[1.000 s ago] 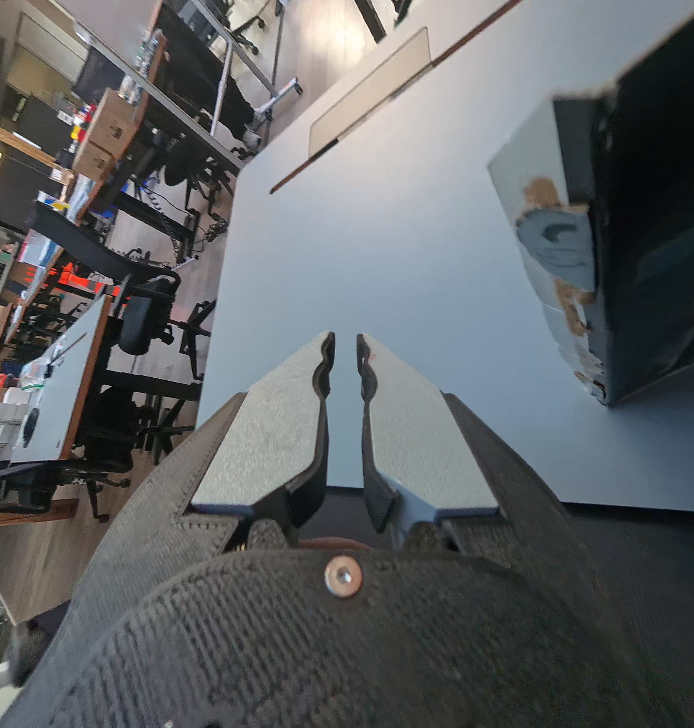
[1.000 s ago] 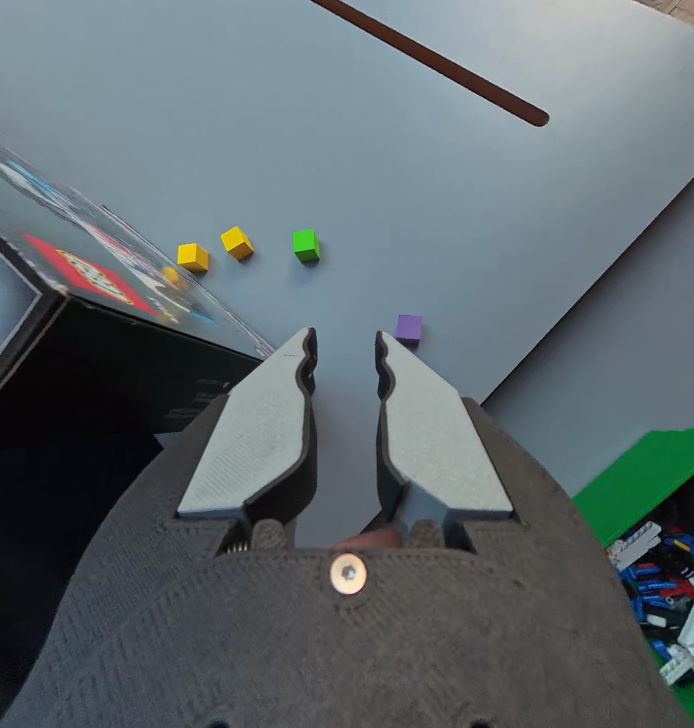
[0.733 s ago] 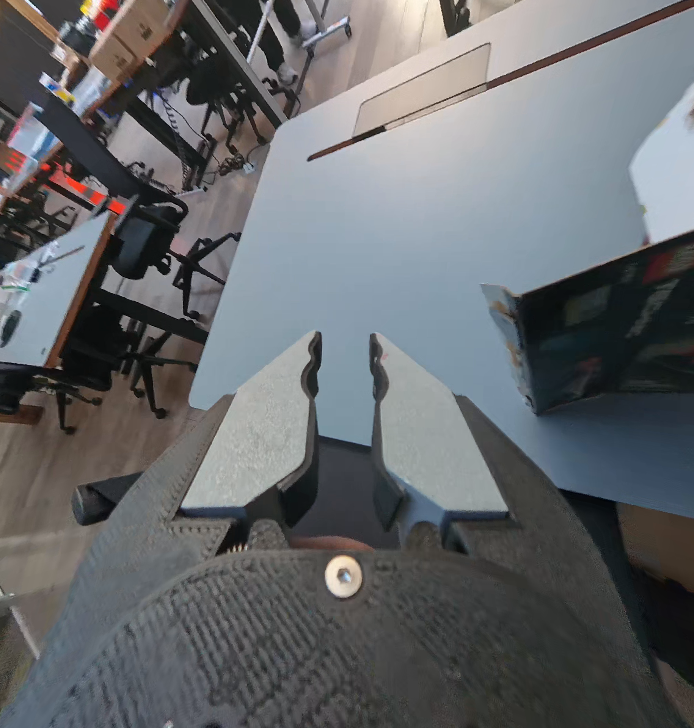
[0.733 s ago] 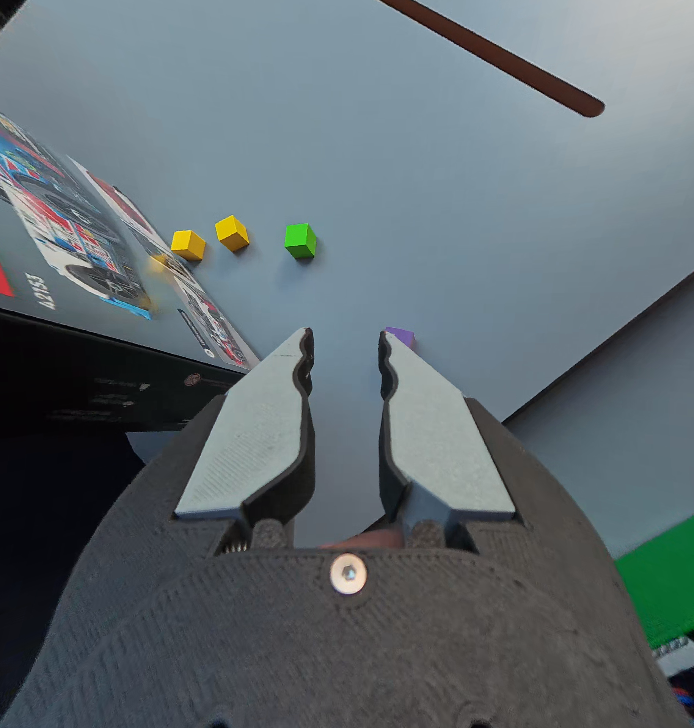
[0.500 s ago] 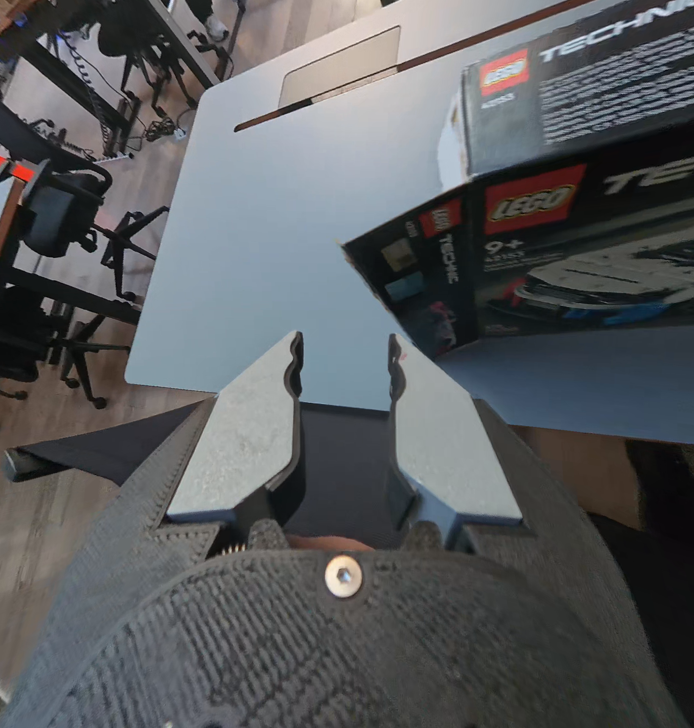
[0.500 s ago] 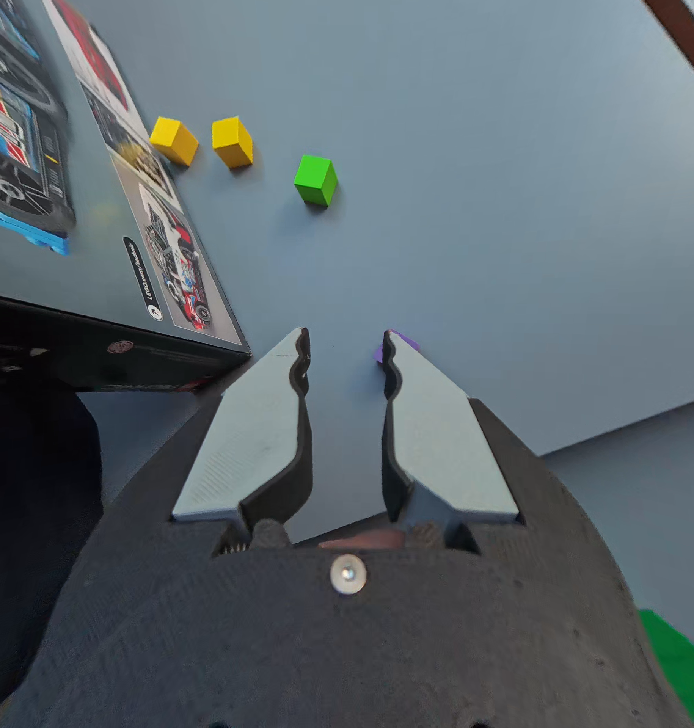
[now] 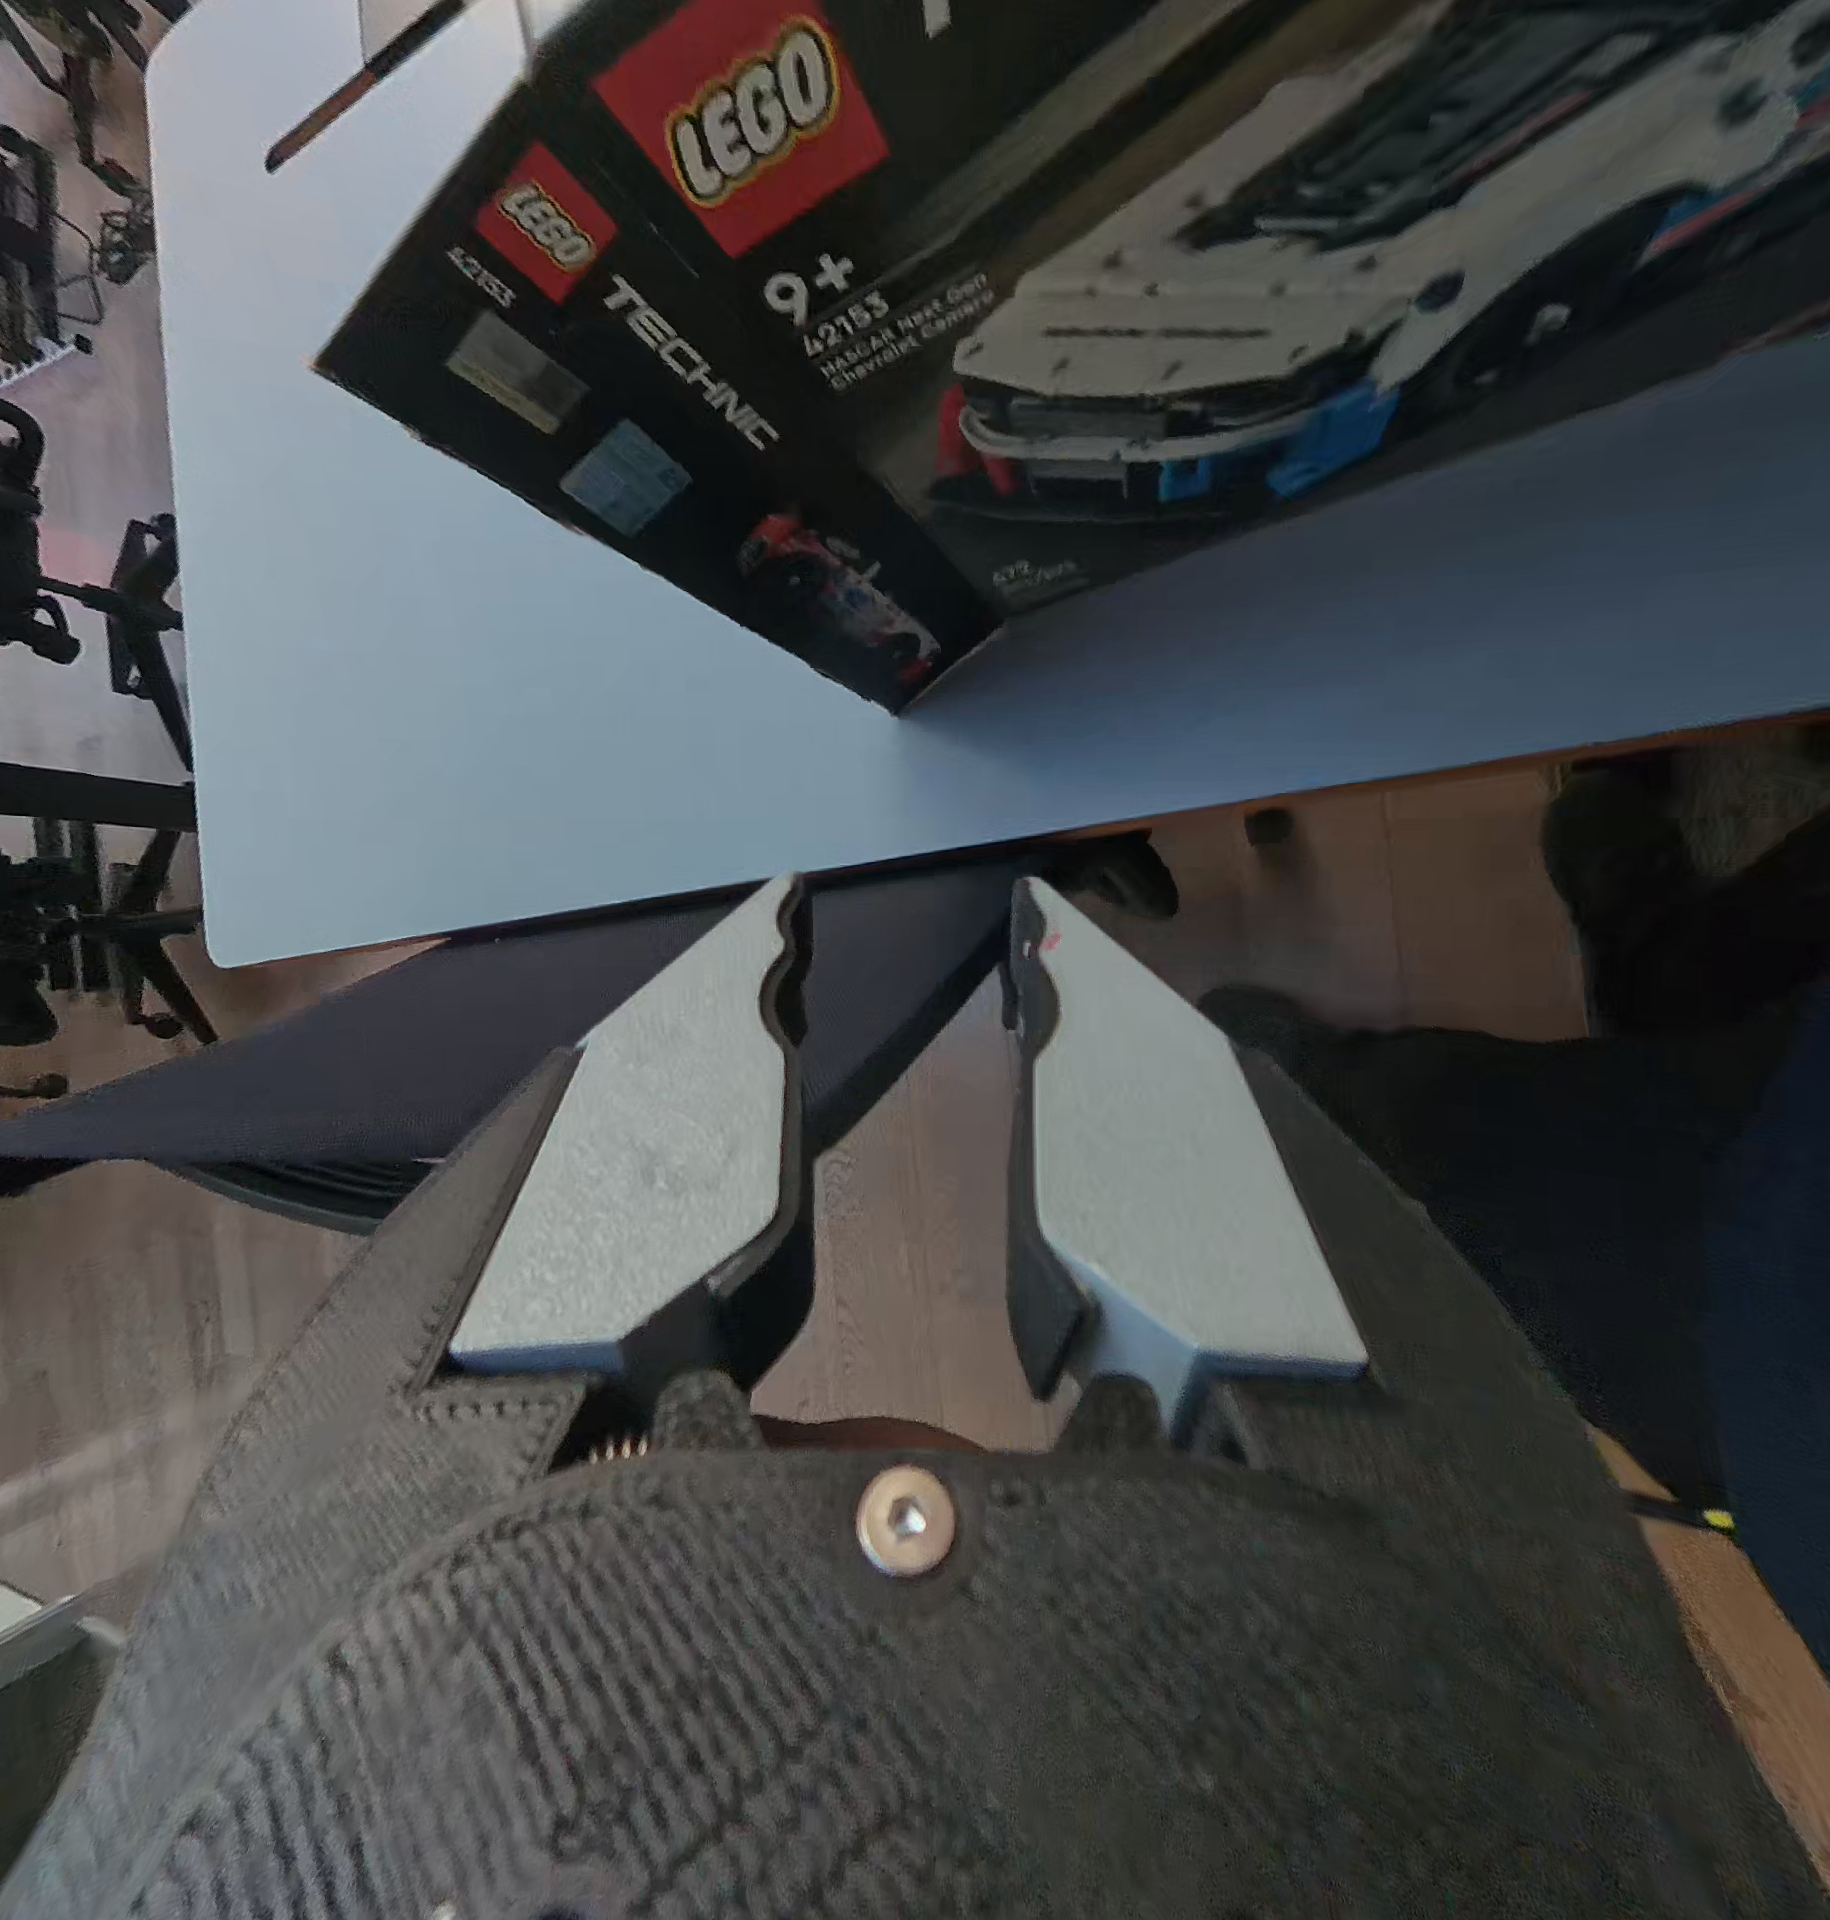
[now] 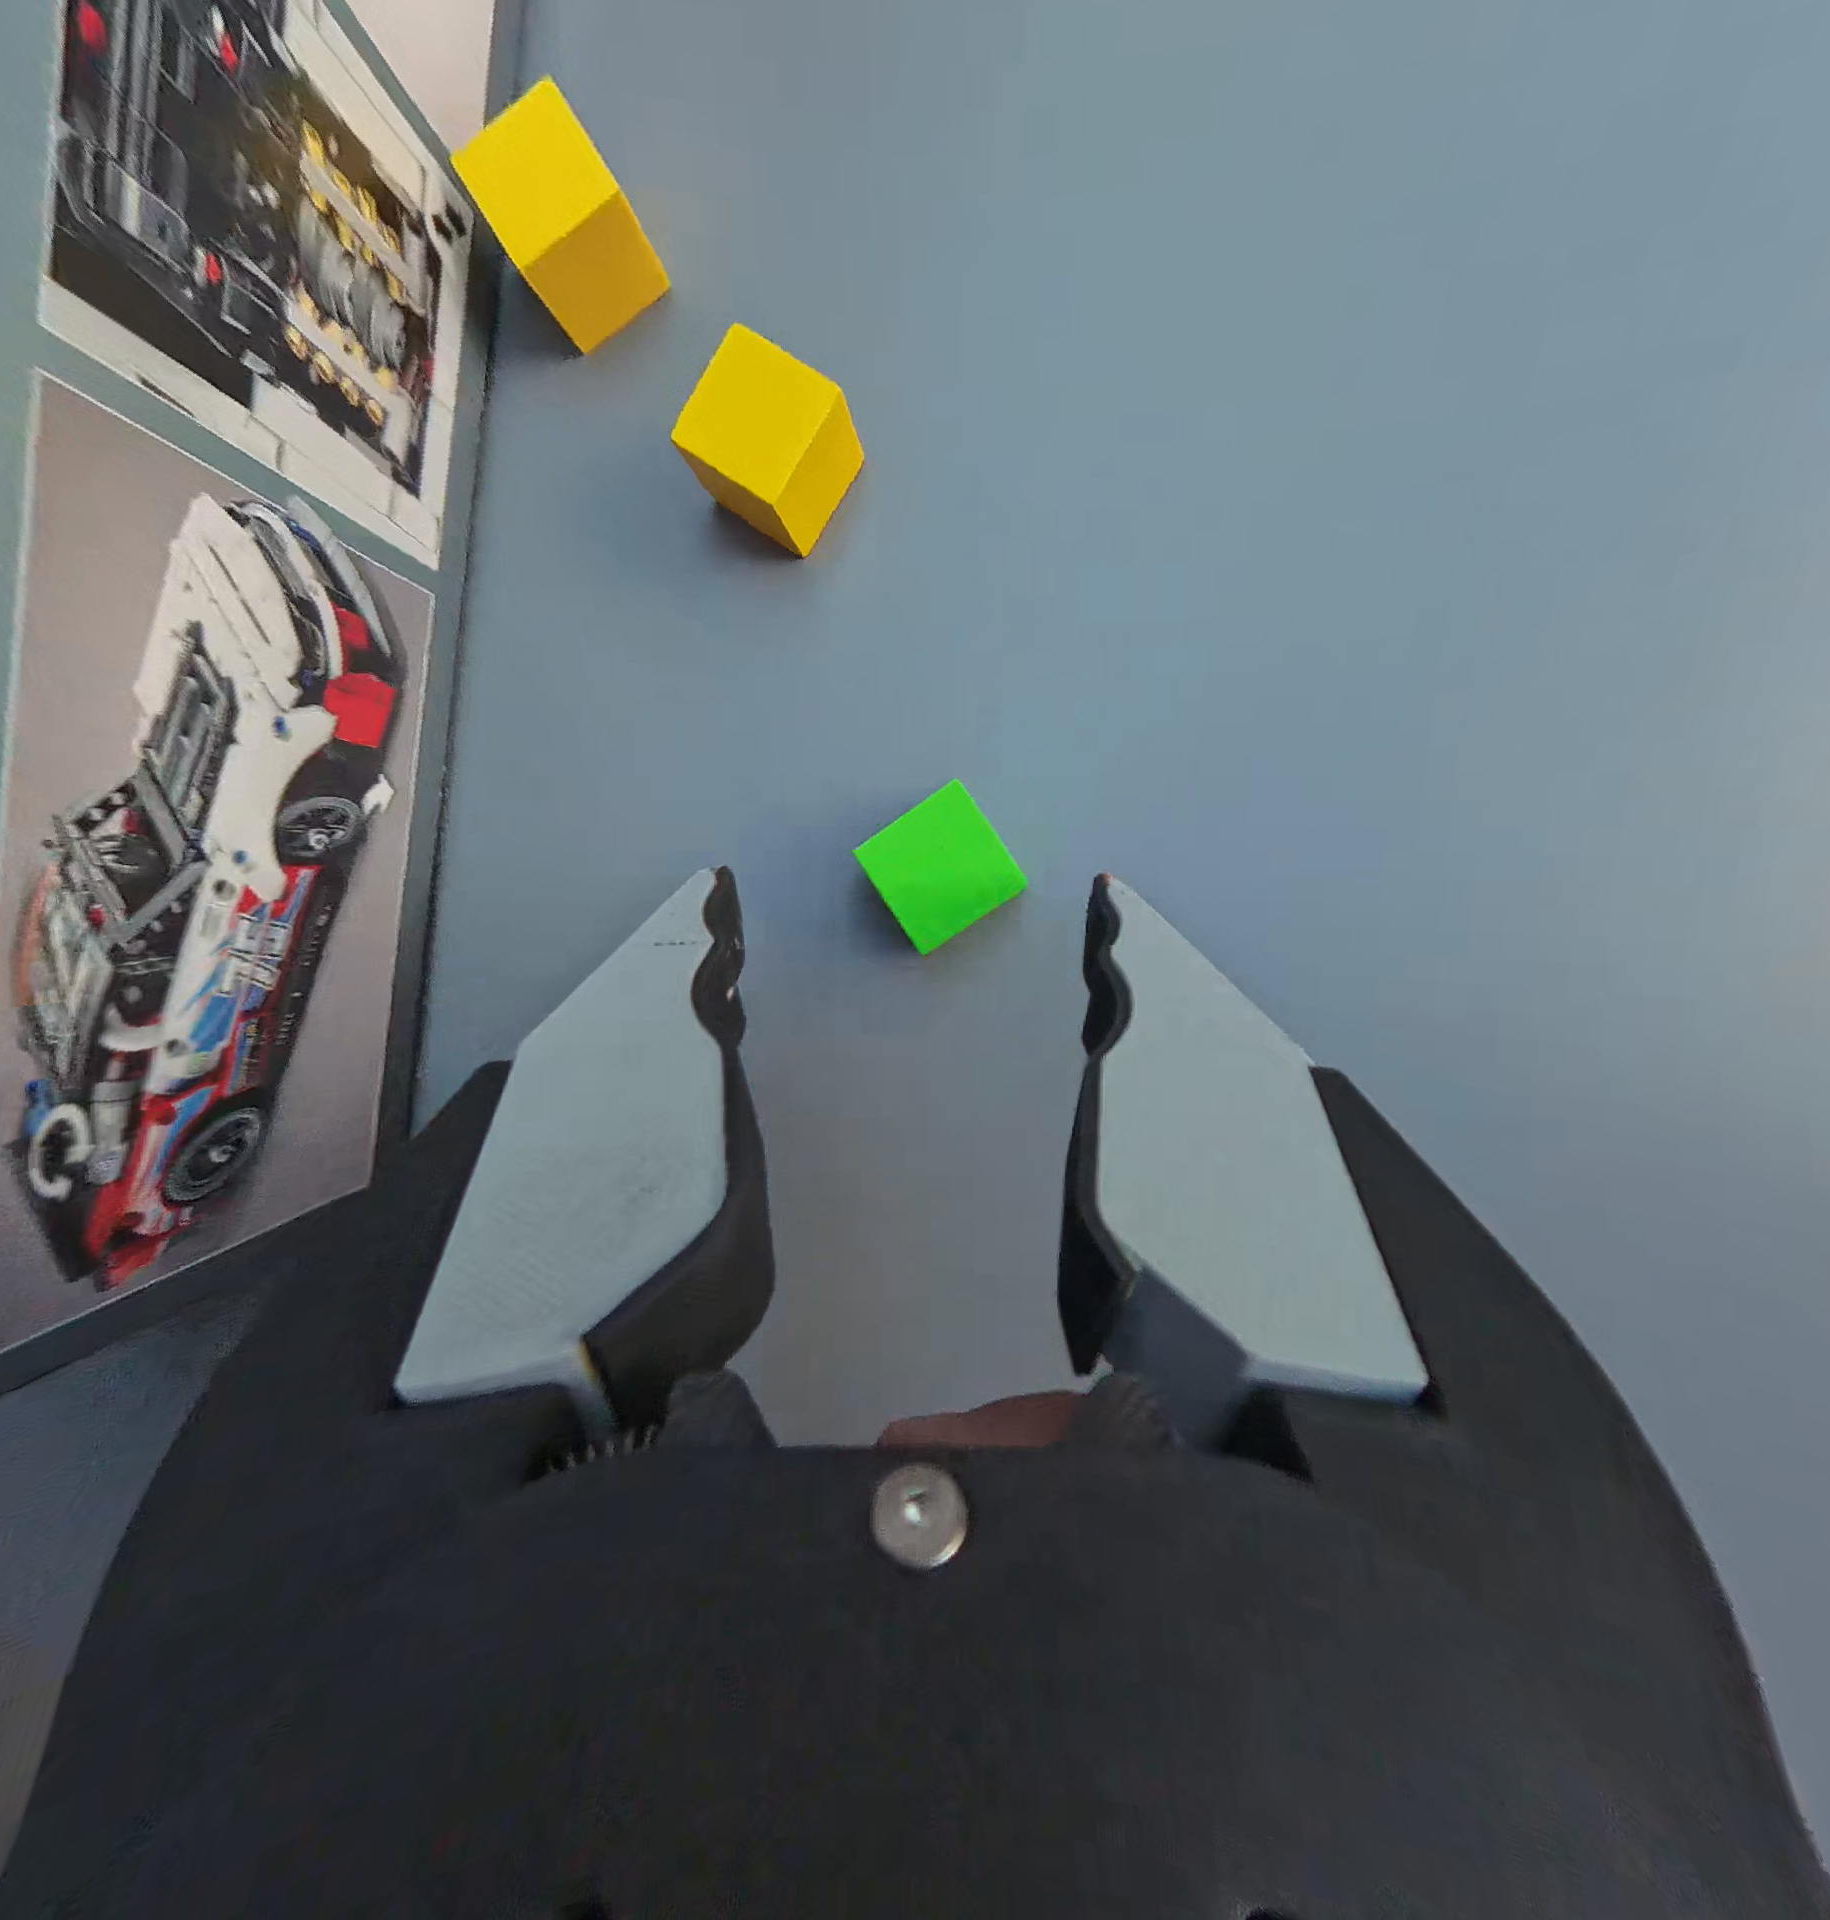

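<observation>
The right gripper [image 8: 911, 894] has spread its jaws wider, empty, over the green cube [image 8: 939, 865]; the left gripper [image 7: 906, 914] hangs open off the table [image 7: 475, 675].

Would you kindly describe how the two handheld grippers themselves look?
Both the left gripper and right gripper have a black ribbed body with one silver screw, and two pale grey wedge-shaped fingers lined with wavy black pads.

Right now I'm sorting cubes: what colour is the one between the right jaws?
Green cube; right wrist view.
</observation>
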Available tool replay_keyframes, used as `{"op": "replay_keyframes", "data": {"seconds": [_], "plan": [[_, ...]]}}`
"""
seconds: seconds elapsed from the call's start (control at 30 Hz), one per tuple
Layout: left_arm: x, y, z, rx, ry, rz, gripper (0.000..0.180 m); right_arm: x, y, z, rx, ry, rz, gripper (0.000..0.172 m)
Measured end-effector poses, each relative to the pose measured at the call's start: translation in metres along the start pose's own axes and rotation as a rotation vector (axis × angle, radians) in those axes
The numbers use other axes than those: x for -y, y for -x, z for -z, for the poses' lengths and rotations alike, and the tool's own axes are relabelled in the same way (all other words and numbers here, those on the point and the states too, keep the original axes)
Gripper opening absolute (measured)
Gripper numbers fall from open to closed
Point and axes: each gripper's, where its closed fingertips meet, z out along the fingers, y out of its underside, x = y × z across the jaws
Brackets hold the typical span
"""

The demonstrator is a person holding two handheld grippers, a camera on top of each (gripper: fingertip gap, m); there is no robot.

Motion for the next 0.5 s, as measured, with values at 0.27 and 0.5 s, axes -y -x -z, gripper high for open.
{"op": "replay_keyframes", "data": {"seconds": [0.27,0.5], "plan": [[-0.023,-0.017,0.003,-0.014,0.042,-0.024,0.034,-0.009,-0.006,-0.013,0.028,0.125,-0.018,0.03],[0.004,-0.022,-0.015,-0.084,-0.032,-0.092,0.034,0.013,0.005,0.085,-0.002,-0.271,-0.361,0.03]]}}
